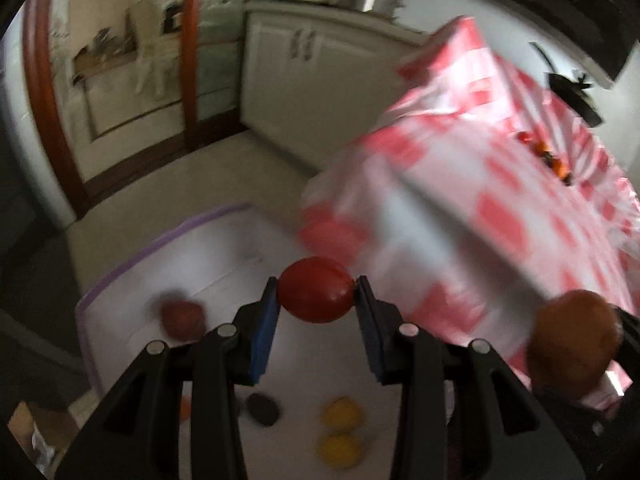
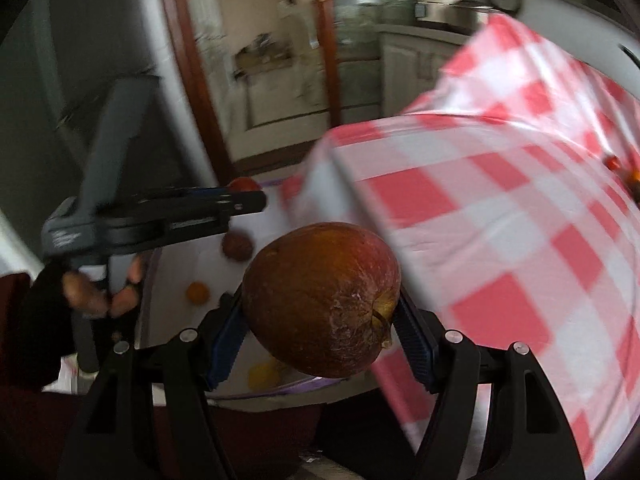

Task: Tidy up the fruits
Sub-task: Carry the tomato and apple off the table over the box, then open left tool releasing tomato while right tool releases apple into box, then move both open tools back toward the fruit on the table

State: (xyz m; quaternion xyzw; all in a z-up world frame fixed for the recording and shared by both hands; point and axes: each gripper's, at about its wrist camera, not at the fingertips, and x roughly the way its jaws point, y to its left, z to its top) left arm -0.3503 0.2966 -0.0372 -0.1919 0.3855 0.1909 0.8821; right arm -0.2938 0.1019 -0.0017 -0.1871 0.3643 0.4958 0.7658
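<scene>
My left gripper (image 1: pixel 316 294) is shut on a small red tomato (image 1: pixel 316 295), held above a white bin with a purple rim (image 1: pixel 120 276). In the bin lie a reddish fruit (image 1: pixel 182 318), two yellow fruits (image 1: pixel 342 414) and a dark round one (image 1: pixel 263 408). My right gripper (image 2: pixel 320 316) is shut on a large brown-red apple (image 2: pixel 320 300), stem toward the camera. The same apple (image 1: pixel 574 344) shows at the right edge of the left wrist view. From the right wrist I see the left gripper (image 2: pixel 244 192) over the bin (image 2: pixel 172 264), held by a gloved hand (image 2: pixel 80 296).
A table under a red and white checked cloth (image 1: pixel 500 184) fills the right side, with several small fruits (image 1: pixel 548 156) far back on it. White cabinets (image 1: pixel 304 76) and a wooden door frame (image 1: pixel 190 48) stand behind. Beige floor (image 1: pixel 192 176) lies past the bin.
</scene>
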